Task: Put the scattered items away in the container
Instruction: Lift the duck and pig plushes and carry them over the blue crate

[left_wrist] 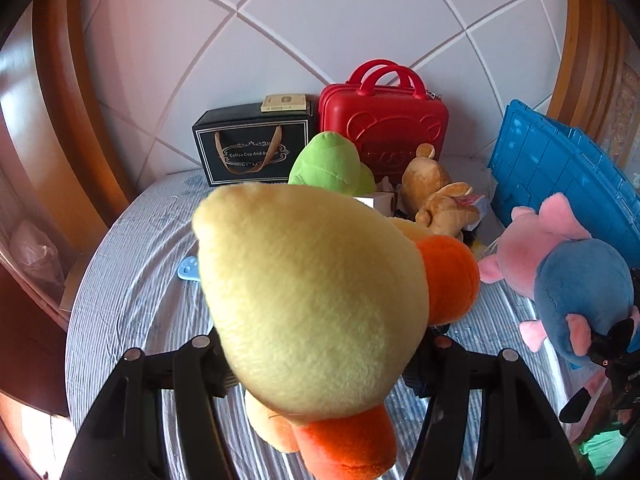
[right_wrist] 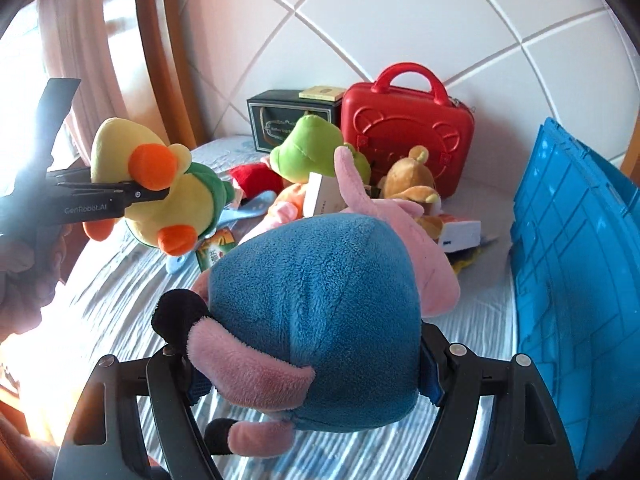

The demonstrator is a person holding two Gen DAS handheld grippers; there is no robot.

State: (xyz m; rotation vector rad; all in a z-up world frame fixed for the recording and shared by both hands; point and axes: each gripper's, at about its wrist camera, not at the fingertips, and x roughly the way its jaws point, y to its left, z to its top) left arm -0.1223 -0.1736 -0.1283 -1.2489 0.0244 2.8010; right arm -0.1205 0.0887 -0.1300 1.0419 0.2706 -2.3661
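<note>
My left gripper is shut on a yellow duck plush with orange beak and feet, held above the bed; it also shows in the right wrist view. My right gripper is shut on a pink pig plush in a blue outfit, also seen in the left wrist view. The blue crate stands at the right, also in the left wrist view. A green frog plush and a brown bear plush lie on the bed among small boxes.
A red case and a black gift box stand against the white padded headboard. A striped sheet covers the bed. A small blue item lies on the sheet. Wooden frame on both sides.
</note>
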